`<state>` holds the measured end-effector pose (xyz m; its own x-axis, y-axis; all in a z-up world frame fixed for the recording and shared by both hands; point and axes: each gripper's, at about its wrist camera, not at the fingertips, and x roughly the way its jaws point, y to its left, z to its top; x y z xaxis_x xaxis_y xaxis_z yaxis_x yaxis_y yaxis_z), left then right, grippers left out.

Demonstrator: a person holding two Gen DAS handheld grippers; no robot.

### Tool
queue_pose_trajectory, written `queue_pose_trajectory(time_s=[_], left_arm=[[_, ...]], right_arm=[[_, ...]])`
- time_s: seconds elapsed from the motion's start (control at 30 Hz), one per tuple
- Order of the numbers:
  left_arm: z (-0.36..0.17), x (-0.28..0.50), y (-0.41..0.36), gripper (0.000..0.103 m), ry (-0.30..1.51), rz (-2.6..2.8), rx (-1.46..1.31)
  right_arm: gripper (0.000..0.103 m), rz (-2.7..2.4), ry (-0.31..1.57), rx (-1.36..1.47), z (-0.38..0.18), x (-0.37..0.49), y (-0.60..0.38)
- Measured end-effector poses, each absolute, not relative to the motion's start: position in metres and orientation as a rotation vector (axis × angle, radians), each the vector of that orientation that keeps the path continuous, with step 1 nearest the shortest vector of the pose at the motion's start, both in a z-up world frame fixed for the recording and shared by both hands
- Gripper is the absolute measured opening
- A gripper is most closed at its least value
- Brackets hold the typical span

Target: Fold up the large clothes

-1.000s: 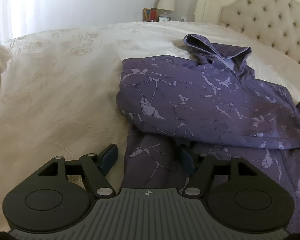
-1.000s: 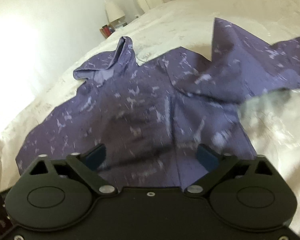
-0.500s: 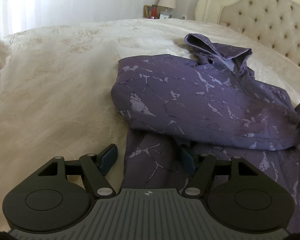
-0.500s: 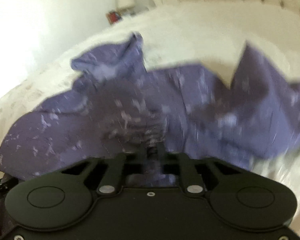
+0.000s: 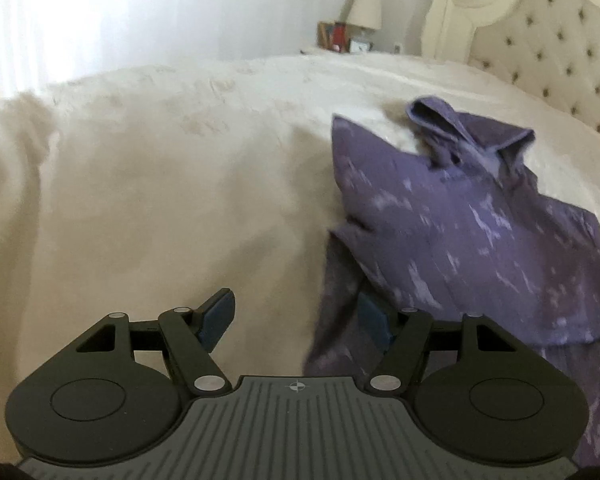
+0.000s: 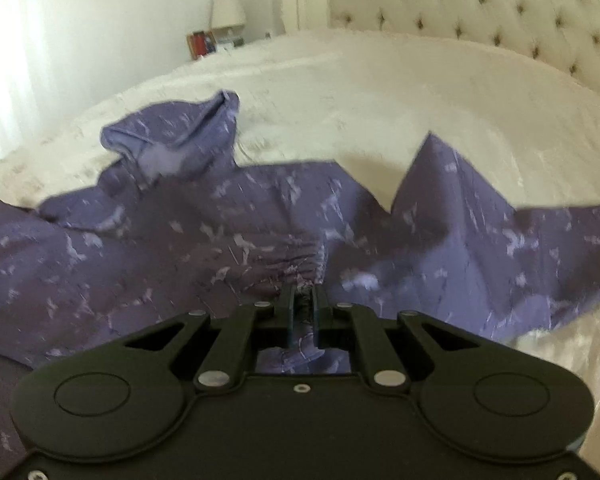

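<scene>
Purple hoodie (image 6: pixel 260 248) is spread on the bed (image 6: pixel 380 92), frame centre. Right gripper (image 6: pixel 302 300) is clamped on gathered cloth; left gripper (image 5: pixel 296 316) is spread wide, empty. Sleeve fold judged under way; next, the pinched fabric should be carried across.

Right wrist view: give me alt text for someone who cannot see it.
The right gripper is shut on a bunched pinch of a purple patterned hoodie spread across a cream bedspread. Its hood lies toward a tufted headboard, with a bedside lamp behind.
</scene>
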<state>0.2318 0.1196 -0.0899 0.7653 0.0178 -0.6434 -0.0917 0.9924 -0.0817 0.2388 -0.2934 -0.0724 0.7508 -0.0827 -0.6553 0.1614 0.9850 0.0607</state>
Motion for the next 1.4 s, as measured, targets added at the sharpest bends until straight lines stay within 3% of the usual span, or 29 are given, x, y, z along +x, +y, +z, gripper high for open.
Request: queue_pose_trajectory(time_s=[0.47, 0.6, 0.83, 0.87, 1.0, 1.03, 1.17, 1.33, 1.4], left_arm=[[-0.099, 0.256, 0.137, 0.066, 0.587, -0.084, -0.018], [-0.104, 0.256, 0.14, 0.066, 0.535, -0.183, 0.002], [-0.105, 0.254, 0.138, 0.065, 0.478, -0.304, 0.053], [-0.105, 0.255, 0.137, 0.062, 0.465, -0.324, 0.068], [-0.105, 0.257, 0.125, 0.023, 0.407, -0.391, 0.142], [-0.107, 0.256, 0.123, 0.018, 0.405, -0.41, 0.144], [-0.109, 0.25, 0.115, 0.009, 0.39, -0.414, 0.19], [-0.112, 0.241, 0.117, 0.008, 0.43, -0.333, 0.14], [-0.113, 0.24, 0.118, 0.008, 0.438, -0.325, 0.117]], right_arm=[[0.025, -0.181, 0.725, 0.038, -0.073, 0.232, -0.279], [0.048, -0.138, 0.669, 0.028, -0.053, 0.229, -0.261], [0.055, 0.095, 0.667, 0.006, -0.029, 0.261, -0.198], [0.055, 0.13, 0.675, 0.003, -0.028, 0.269, -0.188], [0.055, 0.266, 0.691, -0.002, -0.031, 0.296, -0.148], [0.055, 0.294, 0.69, -0.011, -0.032, 0.303, -0.139], [0.055, 0.389, 0.677, -0.068, -0.034, 0.323, -0.107], [0.056, 0.472, 0.665, -0.116, -0.03, 0.35, -0.069], [0.063, 0.502, 0.671, -0.113, -0.03, 0.363, -0.058]])
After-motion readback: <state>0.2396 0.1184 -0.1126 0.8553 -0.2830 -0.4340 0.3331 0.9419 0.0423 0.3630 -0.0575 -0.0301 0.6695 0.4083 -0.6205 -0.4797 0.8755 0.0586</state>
